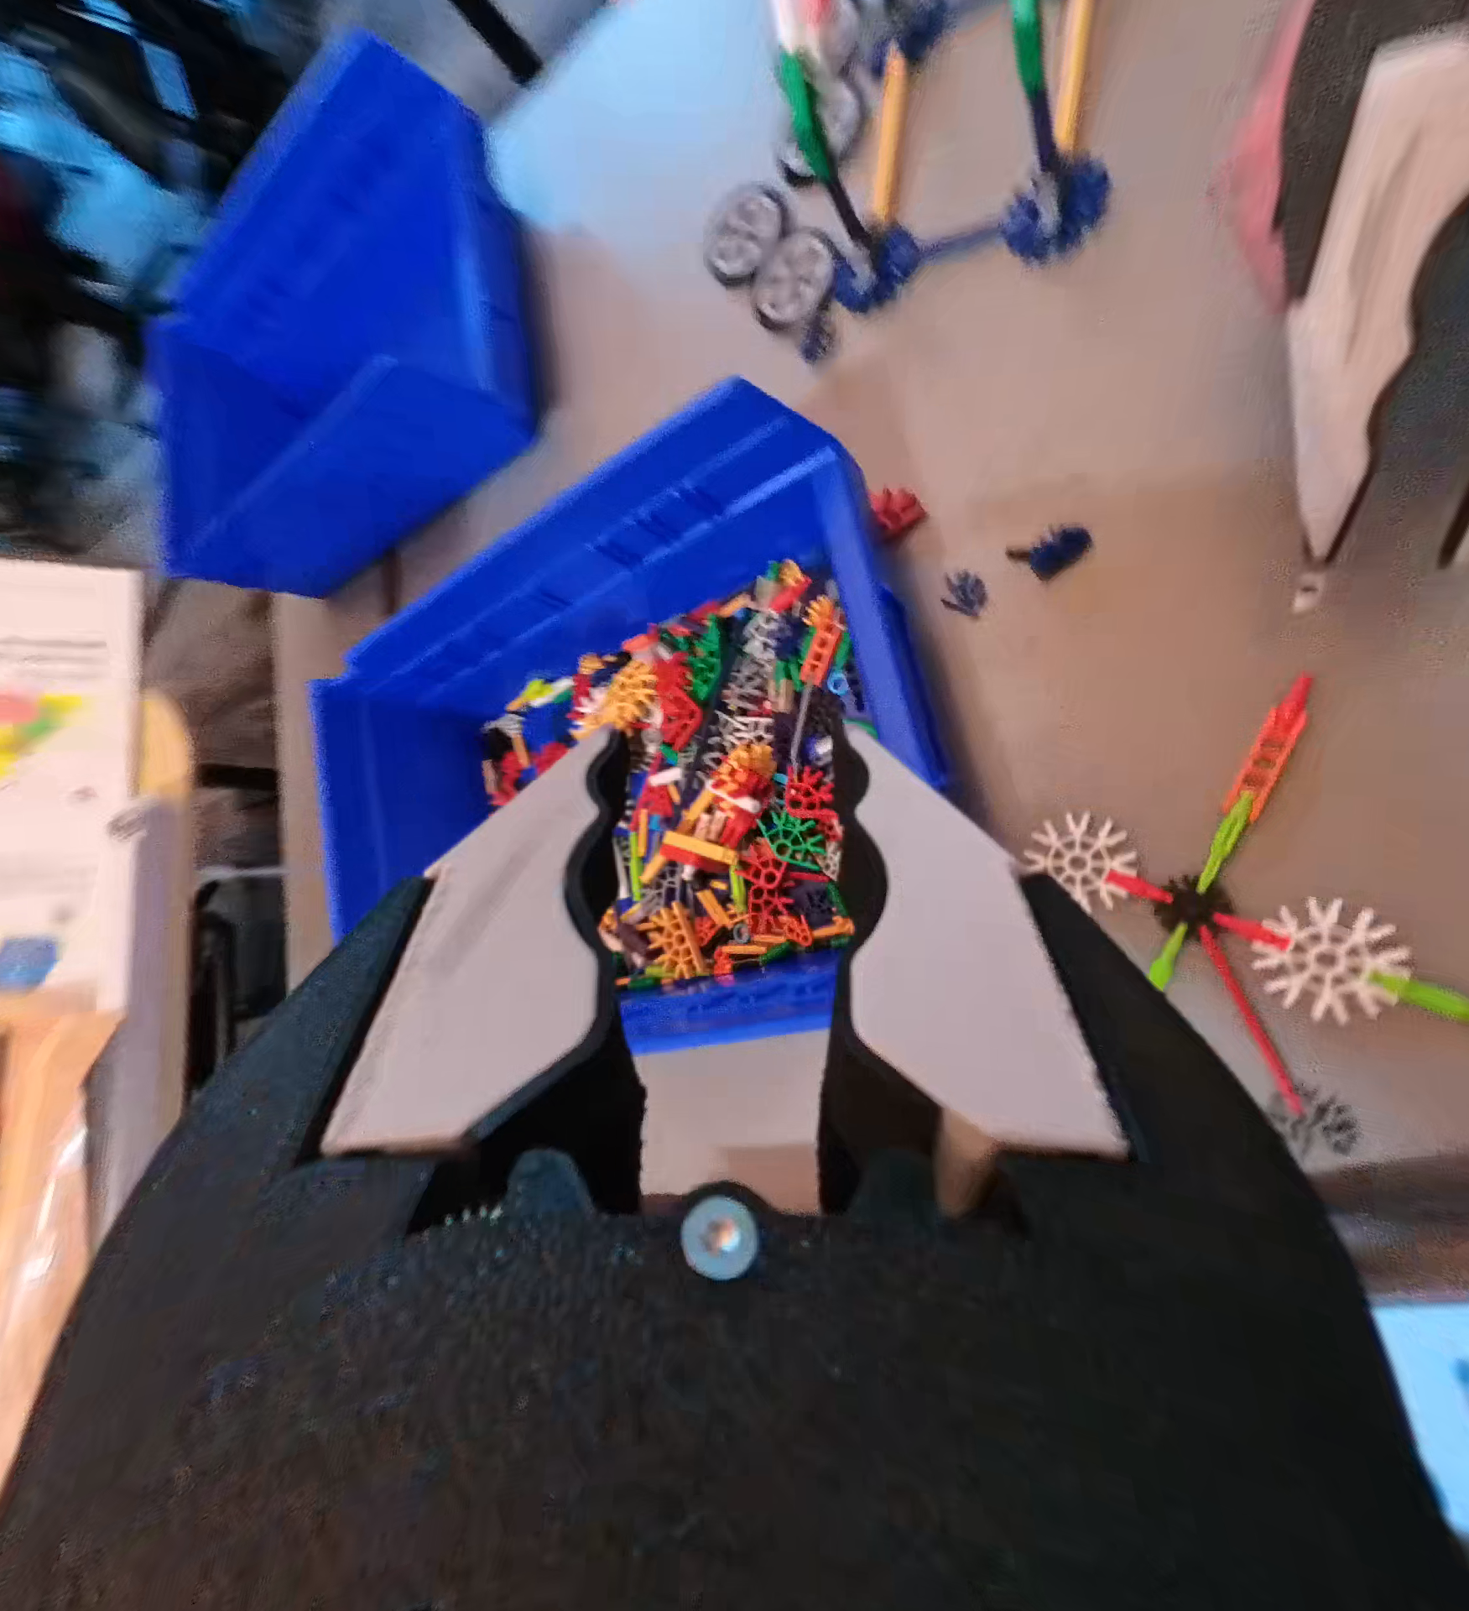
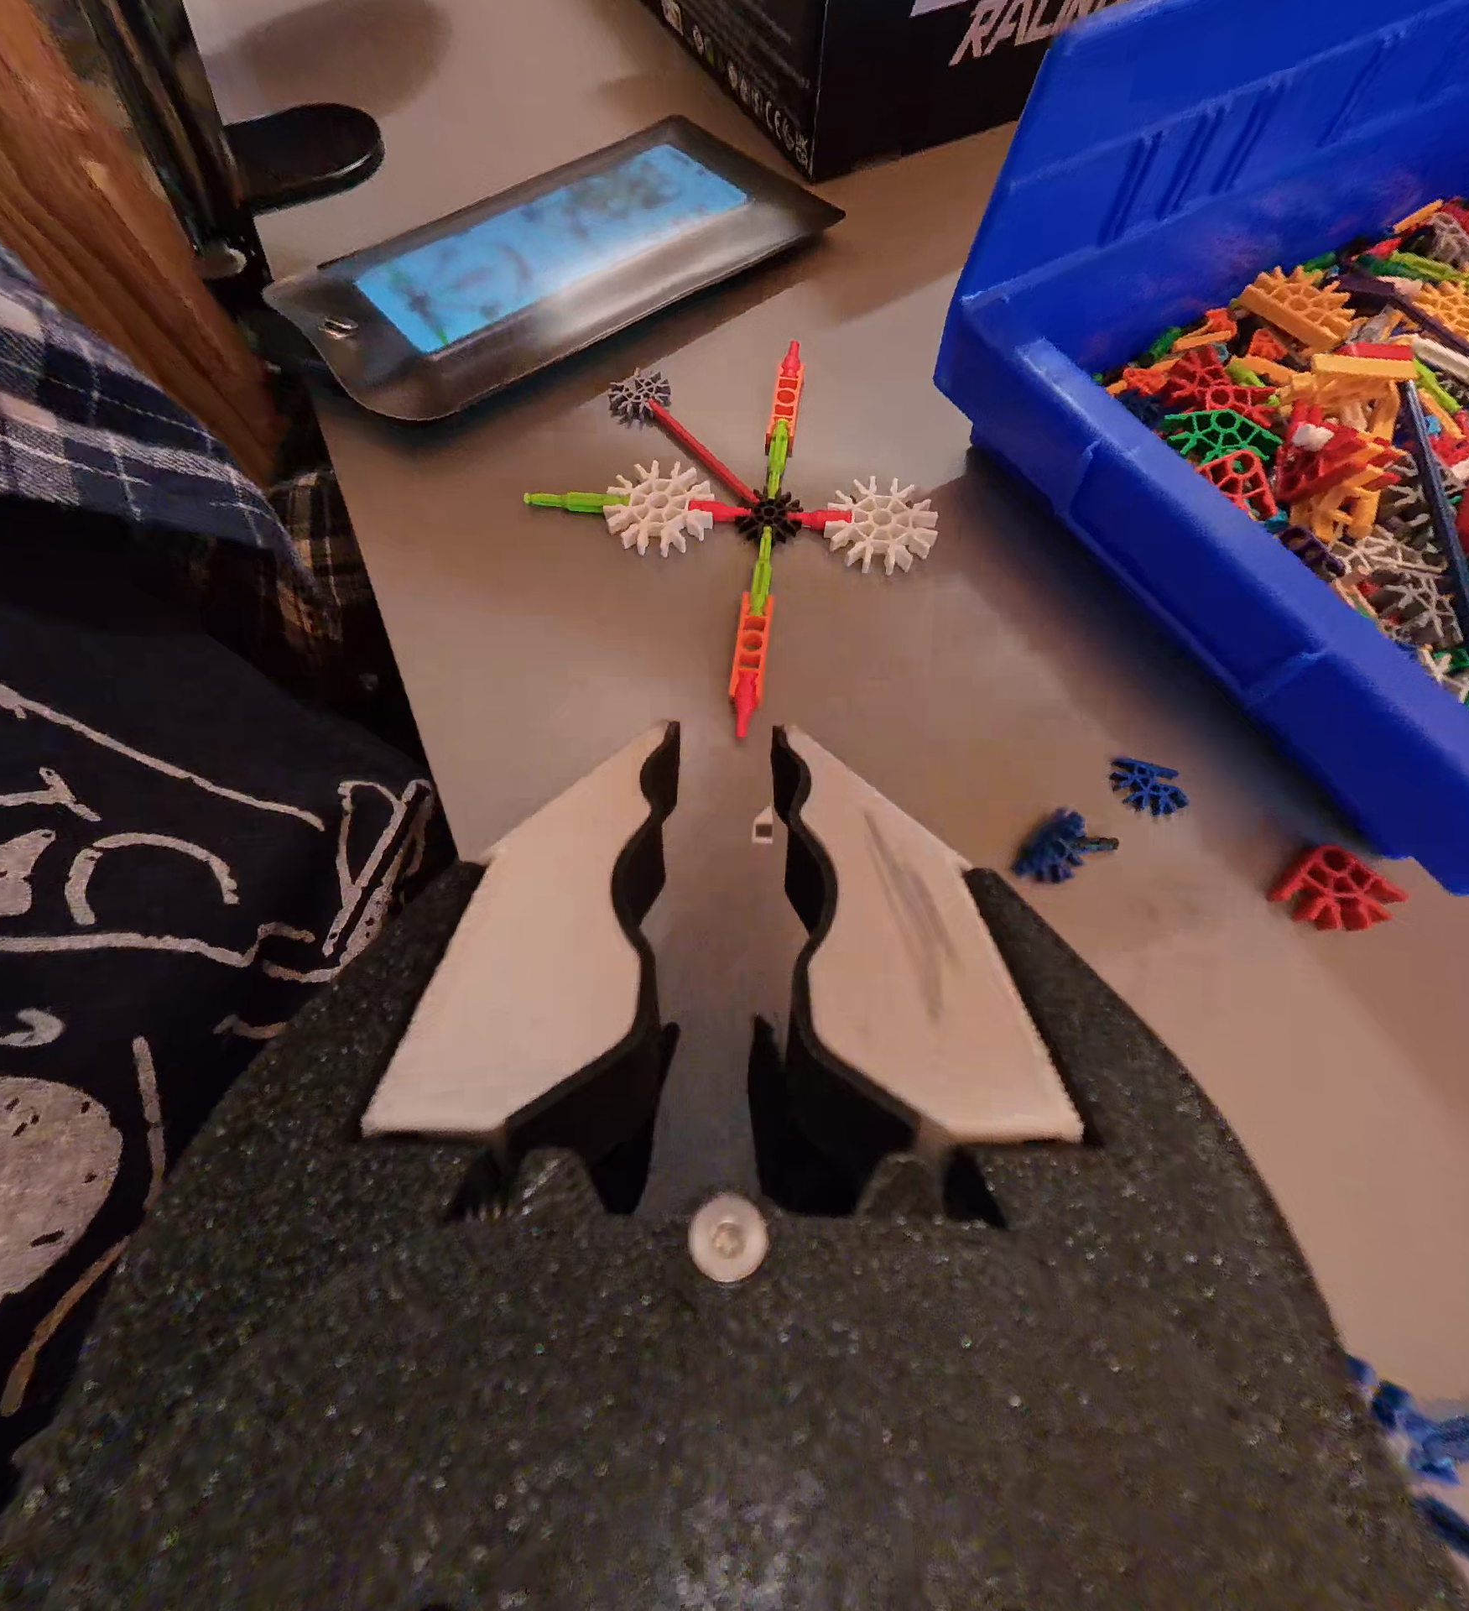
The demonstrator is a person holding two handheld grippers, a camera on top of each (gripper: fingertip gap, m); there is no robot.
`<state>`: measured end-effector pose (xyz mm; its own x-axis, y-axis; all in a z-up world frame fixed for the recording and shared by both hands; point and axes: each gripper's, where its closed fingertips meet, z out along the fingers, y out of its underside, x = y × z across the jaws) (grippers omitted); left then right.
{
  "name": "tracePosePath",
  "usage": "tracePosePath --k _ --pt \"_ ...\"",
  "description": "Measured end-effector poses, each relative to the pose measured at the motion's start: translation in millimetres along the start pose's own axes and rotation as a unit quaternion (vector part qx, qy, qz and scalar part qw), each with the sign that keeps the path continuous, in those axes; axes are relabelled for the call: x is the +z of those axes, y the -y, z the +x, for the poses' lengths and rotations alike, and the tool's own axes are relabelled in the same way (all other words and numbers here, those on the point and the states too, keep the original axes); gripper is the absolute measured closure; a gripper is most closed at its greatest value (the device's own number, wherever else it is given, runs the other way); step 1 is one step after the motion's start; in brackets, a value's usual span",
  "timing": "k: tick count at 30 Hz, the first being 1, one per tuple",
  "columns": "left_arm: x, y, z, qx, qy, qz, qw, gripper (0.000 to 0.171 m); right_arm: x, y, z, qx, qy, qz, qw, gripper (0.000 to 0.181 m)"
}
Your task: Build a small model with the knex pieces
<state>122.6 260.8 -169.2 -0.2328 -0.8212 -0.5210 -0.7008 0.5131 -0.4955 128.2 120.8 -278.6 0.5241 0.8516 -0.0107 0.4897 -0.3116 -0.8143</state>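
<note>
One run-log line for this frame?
left hand-held gripper: open, over blue plastic bin of parts | right hand-held gripper: open, empty, near flat rod-and-connector star

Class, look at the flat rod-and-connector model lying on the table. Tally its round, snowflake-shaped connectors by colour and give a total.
White snowflake-shaped plastic connectors: 2
Black snowflake-shaped plastic connector: 1
Grey snowflake-shaped plastic connector: 1
Total: 4
</note>
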Motion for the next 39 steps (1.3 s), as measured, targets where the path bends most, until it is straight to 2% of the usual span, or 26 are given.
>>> tracePosePath --k 2,7,11,17,24,29,34,39 --pt "25 -16 6 0.029 -0.074 -0.046 0.996 0.127 -4 -3 -2 0.002 -0.002 0.005 1.0 0.161" --pt "69 -54 17 0.057 -0.188 -0.132 0.972 0.129 -11 -10 -6 0.008 -0.004 0.012 1.0 0.162" --pt "88 -73 29 0.09 -0.236 -0.184 0.95 0.134 -12 -13 -6 0.015 -0.001 0.017 1.0 0.162" --pt "105 -95 34 0.115 -0.265 -0.245 0.925 0.135 -11 -13 -7 0.014 0.006 0.024 1.0 0.163" --pt "117 -98 39 0.116 -0.277 -0.249 0.921 0.145 -12 -15 -5 0.017 0.01 0.029 0.999 0.164" --pt "119 -95 34 0.115 -0.265 -0.232 0.929 0.146 -14 -14 -3 0.017 0.008 0.032 0.999 0.164" --pt "105 -80 17 0.087 -0.233 -0.198 0.948 0.146 -15 -14 -3 0.017 0.009 0.032 0.999 0.164" --pt "74 -66 -1 0.067 -0.185 -0.162 0.967 0.146 -15 -4 -4 0.007 0.01 0.04 0.999 0.163"
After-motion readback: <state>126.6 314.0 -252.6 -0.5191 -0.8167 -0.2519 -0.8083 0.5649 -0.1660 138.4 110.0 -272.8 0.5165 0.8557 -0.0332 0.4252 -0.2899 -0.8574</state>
